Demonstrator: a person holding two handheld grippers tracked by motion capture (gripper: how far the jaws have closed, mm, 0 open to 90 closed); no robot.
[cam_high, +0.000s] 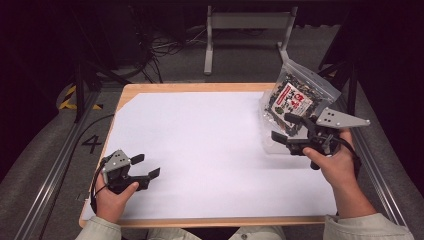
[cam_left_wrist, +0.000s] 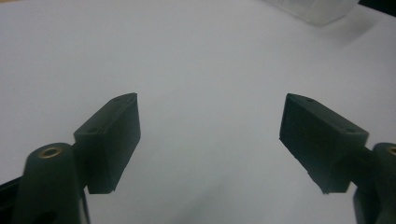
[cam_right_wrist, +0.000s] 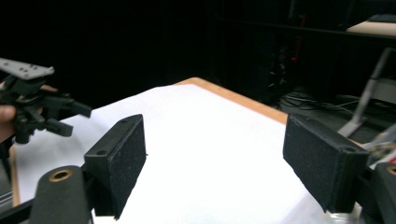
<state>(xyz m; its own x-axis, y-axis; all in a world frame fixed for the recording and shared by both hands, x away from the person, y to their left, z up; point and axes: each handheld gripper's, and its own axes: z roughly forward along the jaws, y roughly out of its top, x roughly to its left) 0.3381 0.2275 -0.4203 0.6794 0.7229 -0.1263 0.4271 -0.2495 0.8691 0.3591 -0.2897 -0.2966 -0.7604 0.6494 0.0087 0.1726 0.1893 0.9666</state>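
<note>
1. Where the high view looked down on the table (cam_high: 150, 89) and its white sheet (cam_high: 210, 150), a clear zip bag of dark snacks (cam_high: 292, 100) stood at the upper right of the frame. The right gripper (cam_high: 286, 128) sat just beside its lower part with its jaws spread and nothing visibly pinched. The left gripper (cam_high: 146, 165) rested at the lower left, well apart from the bag, its jaws also spread and empty.
2. In the left gripper view, the two black pads (cam_left_wrist: 114, 140) stood wide apart over bare white sheet, and the bag's clear edge (cam_left_wrist: 313, 9) sat at the top right.
3. In the right gripper view, the pads (cam_right_wrist: 119, 161) were spread with nothing between them. The left gripper (cam_right_wrist: 65, 119) showed at the far left.

Judged from this, the step was reaching for the bag; the next move called for closing on it.
</note>
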